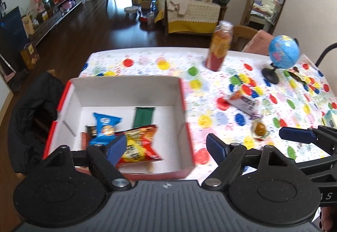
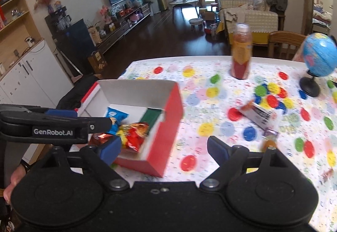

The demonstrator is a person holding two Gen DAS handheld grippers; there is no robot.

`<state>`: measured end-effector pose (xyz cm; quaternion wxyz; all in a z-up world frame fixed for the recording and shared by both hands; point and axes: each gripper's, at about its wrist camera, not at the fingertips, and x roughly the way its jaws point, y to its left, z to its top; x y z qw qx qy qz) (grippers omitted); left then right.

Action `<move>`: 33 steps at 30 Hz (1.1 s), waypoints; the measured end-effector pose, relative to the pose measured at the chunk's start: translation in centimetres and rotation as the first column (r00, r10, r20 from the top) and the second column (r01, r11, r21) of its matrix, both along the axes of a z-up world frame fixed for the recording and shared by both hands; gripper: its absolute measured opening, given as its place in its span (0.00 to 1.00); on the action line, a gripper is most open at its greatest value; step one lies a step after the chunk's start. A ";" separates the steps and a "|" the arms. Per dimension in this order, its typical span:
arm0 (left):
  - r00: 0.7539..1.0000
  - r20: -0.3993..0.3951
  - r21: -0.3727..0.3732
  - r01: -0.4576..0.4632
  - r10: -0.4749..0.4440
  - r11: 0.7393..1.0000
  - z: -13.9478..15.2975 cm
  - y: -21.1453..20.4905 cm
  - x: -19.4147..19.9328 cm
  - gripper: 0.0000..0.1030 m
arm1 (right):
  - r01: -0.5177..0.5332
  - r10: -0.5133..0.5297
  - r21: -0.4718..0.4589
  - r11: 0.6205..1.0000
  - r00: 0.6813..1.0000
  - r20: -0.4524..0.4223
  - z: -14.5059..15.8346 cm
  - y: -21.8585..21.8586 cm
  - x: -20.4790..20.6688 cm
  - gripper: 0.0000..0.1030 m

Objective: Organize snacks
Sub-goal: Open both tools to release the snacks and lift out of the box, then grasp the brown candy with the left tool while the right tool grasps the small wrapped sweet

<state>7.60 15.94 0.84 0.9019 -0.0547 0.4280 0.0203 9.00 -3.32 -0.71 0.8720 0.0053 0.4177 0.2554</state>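
Two tools (image 1: 166, 146) (image 2: 164, 148), one box (image 1: 126, 88).

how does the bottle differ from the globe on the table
The bottle is a tall, narrow cylinder, red and orange; the globe is a round blue ball. The bottle stands straight on its own base, while the globe sits tilted on a black stand. In the left wrist view the bottle is nearer the table's middle, the globe closer to its right edge. Both stand upright at the far side of the dotted tablecloth, outside the box.
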 end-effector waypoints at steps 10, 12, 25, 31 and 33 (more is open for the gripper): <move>0.999 0.033 -0.050 0.035 -0.033 0.998 -1.9 -8.6 1.0 1.00 | 0.109 -0.107 -0.049 0.993 0.993 0.040 -1.5 -11.0 -0.9 0.95; 0.999 0.019 -0.051 0.043 -0.042 0.998 -2.6 -10.7 1.5 1.00 | 0.135 -0.132 -0.071 0.988 0.990 0.045 -2.1 -13.3 -0.8 0.95; 0.989 -0.122 0.030 0.092 -0.087 0.995 -8.3 -20.7 5.2 1.00 | 0.334 -0.341 -0.115 0.935 0.939 -0.039 -7.0 -26.3 1.9 0.92; 0.978 -0.194 0.057 0.084 -0.071 0.995 -11.1 -22.3 7.5 1.00 | 0.375 -0.388 -0.147 0.916 0.919 -0.075 -9.9 -28.5 3.7 0.88; 0.974 -0.217 0.065 0.080 -0.064 0.995 -11.9 -22.6 8.2 1.00 | 0.390 -0.407 -0.161 0.907 0.909 -0.091 -10.7 -28.9 4.4 0.88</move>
